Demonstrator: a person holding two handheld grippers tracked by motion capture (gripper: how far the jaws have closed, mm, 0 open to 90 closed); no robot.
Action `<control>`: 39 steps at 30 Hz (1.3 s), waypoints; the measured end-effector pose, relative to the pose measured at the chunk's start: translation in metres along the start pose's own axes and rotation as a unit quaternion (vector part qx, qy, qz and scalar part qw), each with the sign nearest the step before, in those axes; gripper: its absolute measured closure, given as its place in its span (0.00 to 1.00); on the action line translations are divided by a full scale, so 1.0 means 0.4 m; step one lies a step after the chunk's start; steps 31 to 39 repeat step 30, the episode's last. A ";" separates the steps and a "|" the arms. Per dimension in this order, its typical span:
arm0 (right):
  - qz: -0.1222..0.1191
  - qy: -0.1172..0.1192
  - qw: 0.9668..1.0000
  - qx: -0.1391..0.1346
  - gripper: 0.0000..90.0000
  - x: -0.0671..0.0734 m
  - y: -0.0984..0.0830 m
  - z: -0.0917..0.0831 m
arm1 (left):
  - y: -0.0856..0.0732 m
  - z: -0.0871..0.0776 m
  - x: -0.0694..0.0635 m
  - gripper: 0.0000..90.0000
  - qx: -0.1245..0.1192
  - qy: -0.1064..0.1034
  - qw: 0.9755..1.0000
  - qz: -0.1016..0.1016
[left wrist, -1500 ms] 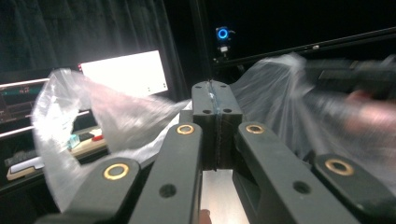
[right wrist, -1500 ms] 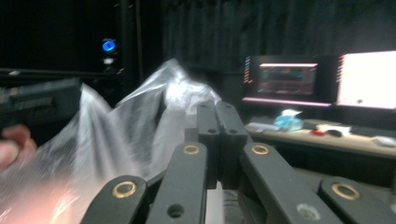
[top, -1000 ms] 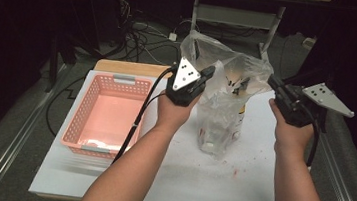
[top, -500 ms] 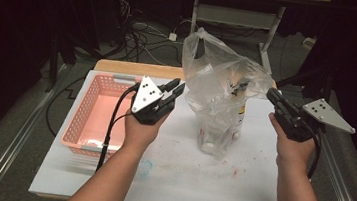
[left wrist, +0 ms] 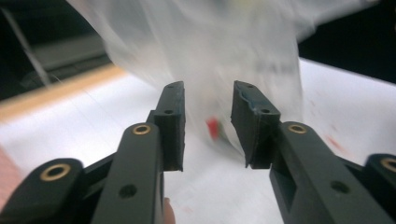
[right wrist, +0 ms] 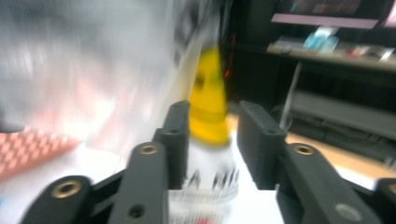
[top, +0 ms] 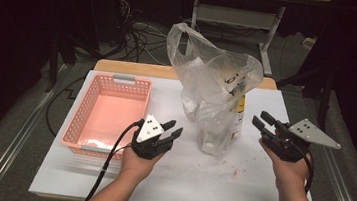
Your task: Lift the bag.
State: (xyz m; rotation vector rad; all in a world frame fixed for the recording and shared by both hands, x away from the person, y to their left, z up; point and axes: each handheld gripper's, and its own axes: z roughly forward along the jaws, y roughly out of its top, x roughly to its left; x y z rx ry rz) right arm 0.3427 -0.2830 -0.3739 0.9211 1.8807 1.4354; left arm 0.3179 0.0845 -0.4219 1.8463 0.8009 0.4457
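A clear plastic bag (top: 213, 89) stands upright on the white worktop (top: 178, 181), between the two hands and just right of the pink basket (top: 109, 116), which looks empty. It keeps its shape because it is draped over a bottle with a yellow band (top: 240, 107) standing inside, so its open mouth stays lifted at the top. The left gripper (top: 172, 130) hangs low to the bag's left, aimed at its base; its jaws have just been opening and stand apart with nothing between them, the film seen beyond them in the left gripper view. The right gripper (top: 264, 120) sits to the bag's right, near but not touching, its jaws likewise just opened and empty, the bottle (right wrist: 210, 140) framed beyond them. Both hands flank the bag, probably so either can take it again.
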 end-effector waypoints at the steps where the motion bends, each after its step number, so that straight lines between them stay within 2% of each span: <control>1: 0.005 0.003 1.000 0.013 0.65 0.002 -0.016 0.005 | -0.011 0.006 -0.005 0.67 0.006 -0.004 1.000 -0.004; 6: 0.009 0.013 0.998 0.059 0.46 0.011 -0.090 0.020 | -0.056 0.030 -0.024 0.52 0.039 -0.019 0.999 -0.006; 9: 0.016 0.020 0.996 0.082 0.32 0.015 -0.130 0.025 | -0.081 0.044 -0.032 0.42 0.052 -0.027 0.998 -0.007; 14: 0.025 0.016 0.996 0.088 0.11 0.015 -0.176 0.017 | -0.114 0.064 -0.030 0.24 0.079 -0.048 0.996 -0.020; 16: 0.039 0.014 0.995 0.086 0.01 0.012 -0.190 0.012 | -0.124 0.071 -0.028 0.16 0.093 -0.049 0.994 -0.025; 18: 0.040 0.013 0.995 0.093 0.00 0.013 -0.203 0.008 | -0.129 0.076 -0.025 0.10 0.100 -0.048 0.993 -0.028; 20: 0.036 0.016 0.995 0.093 0.00 0.009 -0.212 0.005 | -0.132 0.084 -0.024 0.00 0.117 -0.050 0.991 -0.030; 22: 0.033 0.013 0.995 0.095 0.00 0.010 -0.214 0.006 | -0.136 0.088 -0.024 0.00 0.126 -0.051 0.990 -0.029; 28: 0.029 0.010 0.995 0.095 0.00 0.009 -0.218 0.008 | -0.136 0.085 -0.027 0.00 0.121 -0.041 0.991 -0.027; 39: 0.028 0.009 0.995 0.093 0.00 0.007 -0.218 0.006 | -0.138 0.086 -0.026 0.00 0.124 -0.038 0.991 -0.028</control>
